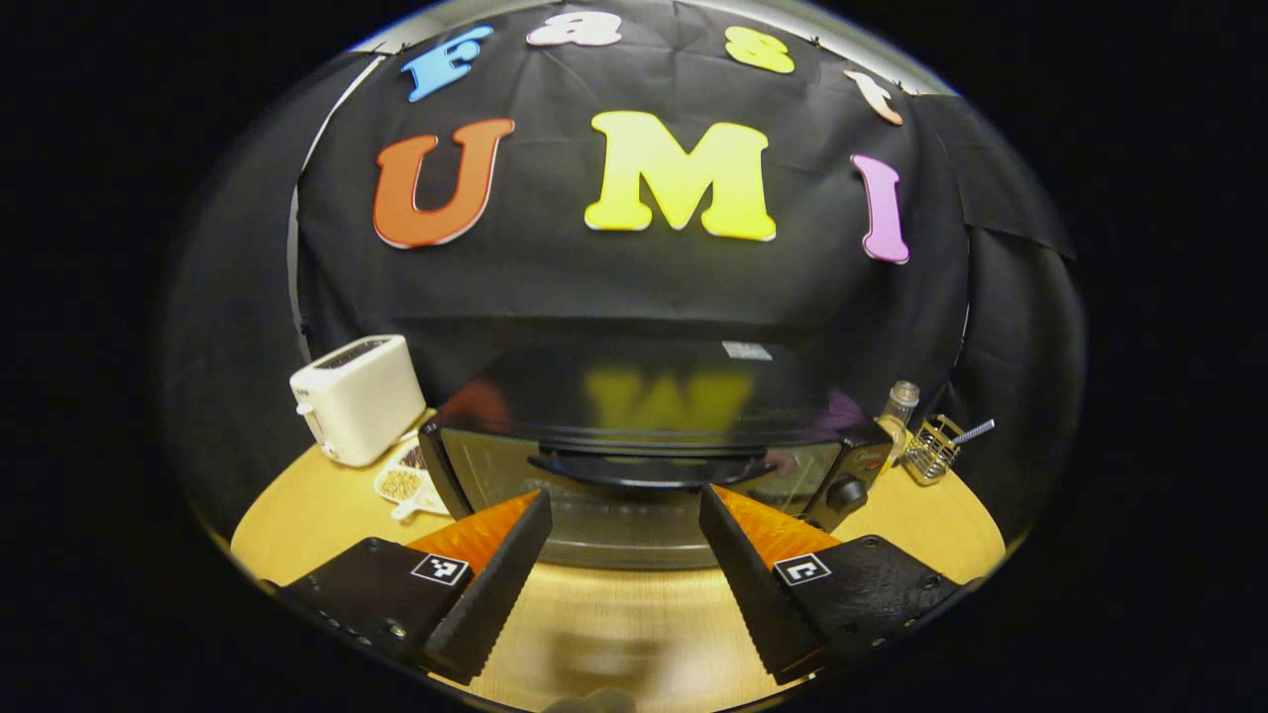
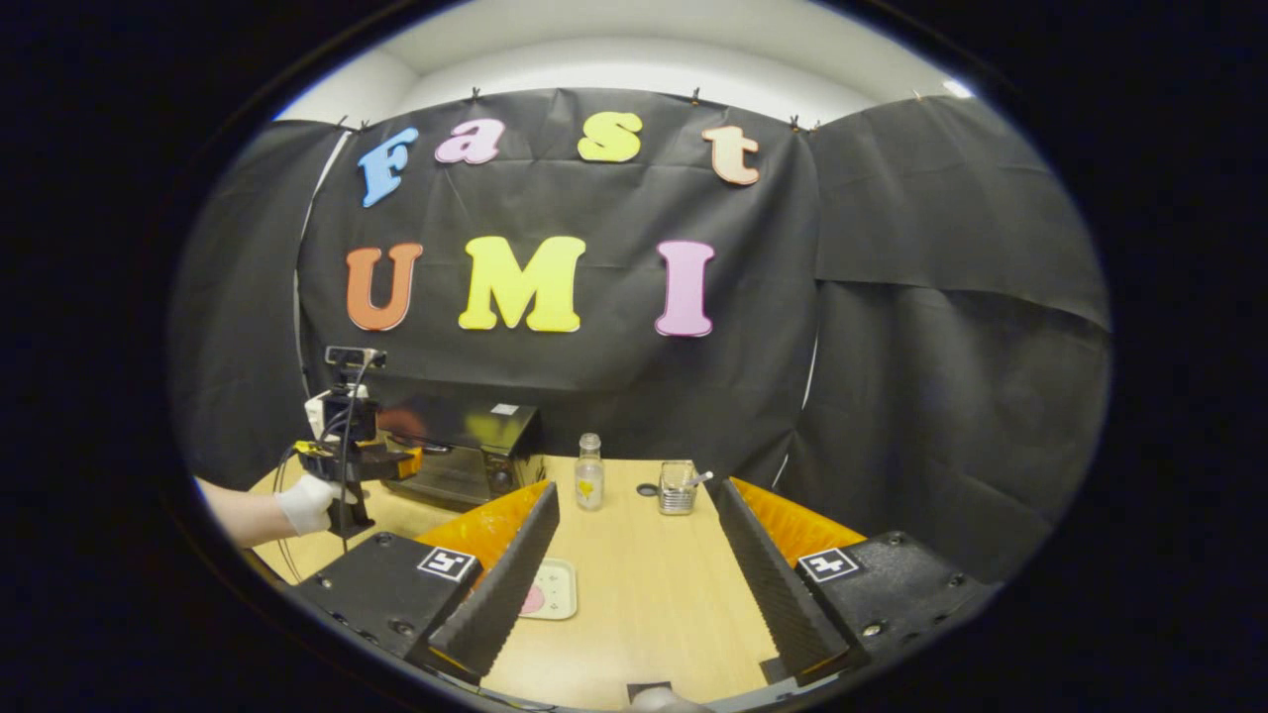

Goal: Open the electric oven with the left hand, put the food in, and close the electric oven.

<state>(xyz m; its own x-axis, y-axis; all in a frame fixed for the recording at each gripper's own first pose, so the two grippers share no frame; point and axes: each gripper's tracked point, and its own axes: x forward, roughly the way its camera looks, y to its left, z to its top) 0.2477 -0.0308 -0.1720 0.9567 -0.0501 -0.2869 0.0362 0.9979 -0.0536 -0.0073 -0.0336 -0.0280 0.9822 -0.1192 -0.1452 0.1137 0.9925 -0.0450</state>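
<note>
Oven [image 1: 644, 465] sits mid-frame in left gripper view, door shut, handle [image 1: 649, 467] just past left gripper [image 1: 624, 520], fingers wide apart. Right gripper [image 2: 634, 520] also wide apart, holding nothing; food tray [image 2: 550, 589] on table [image 2: 644, 594] low, btw fingers.

In the left gripper view, the oven's [image 1: 644, 465] lower front is hidden behind the left tongs [image 1: 624, 515], and the small dish [image 1: 401, 483] beside the toaster [image 1: 357, 398] holds something too small to identify. In the right gripper view, the tray [image 2: 555, 589] on the tabletop [image 2: 654, 594] is partly covered by a finger [image 2: 500, 589] of the right tongs [image 2: 639, 564], so its pink food is cut off. The oven's door is blocked by the far gripper and gloved hand [image 2: 307, 503]; the arm is cut off at the left edge.
</note>
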